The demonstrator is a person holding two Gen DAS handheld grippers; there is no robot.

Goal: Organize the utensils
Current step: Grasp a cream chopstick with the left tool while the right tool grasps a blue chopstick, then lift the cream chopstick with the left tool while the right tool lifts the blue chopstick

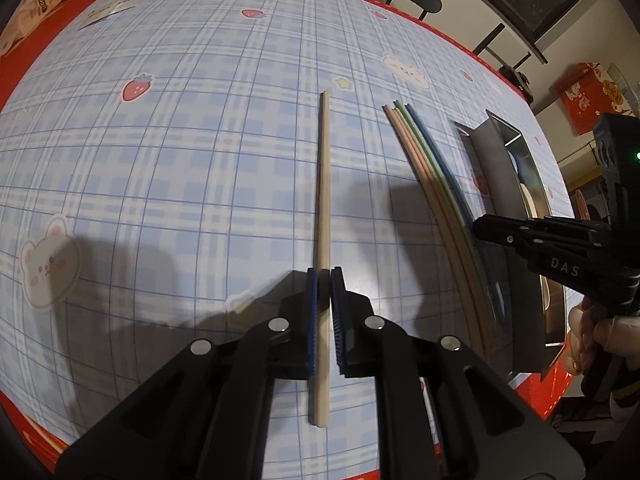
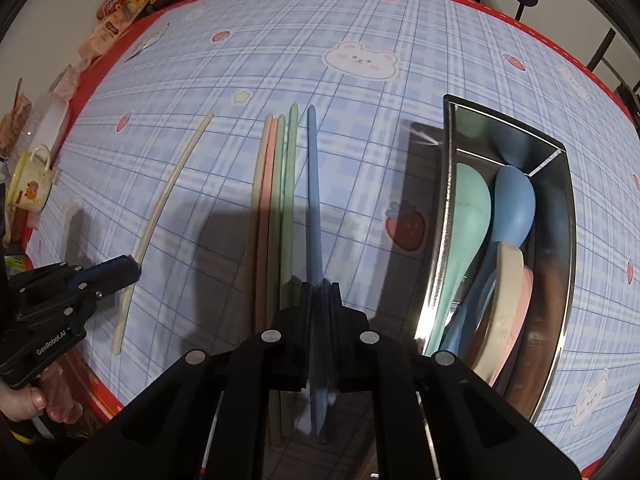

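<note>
left wrist view: left gripper [image 1: 324,276], jaws pinched together on a beige chopstick [image 1: 323,184] near its thick end; the stick lies along the blue plaid tablecloth [image 1: 180,140], pointing away from the camera, alone, well apart from the others. to its right, a bundle of coloured chopsticks [image 1: 430,184] (beige, pink, green, blue) lying side by side. beyond them, a steel tray [image 1: 488,168] at the table's right edge. right gripper [image 1: 480,230] enters from the right above the bundle's near half; its jaws look closed, what they grip cannot be told here. gloved hand [image 1: 588,332] on its handle.

right wrist view: right gripper [image 2: 320,284], jaws clamped on a blue chopstick [image 2: 314,184], which stands a little apart from the green, pink and beige sticks just to its left. steel tray to the right holds spoons: a teal spoon [image 2: 468,208], a blue spoon [image 2: 514,204], beige and pink ones under them. left gripper at the far left, closed on the beige chopstick. cream mug [image 2: 32,184] and snack packets [image 2: 120,4] at the table's left edge.
</note>
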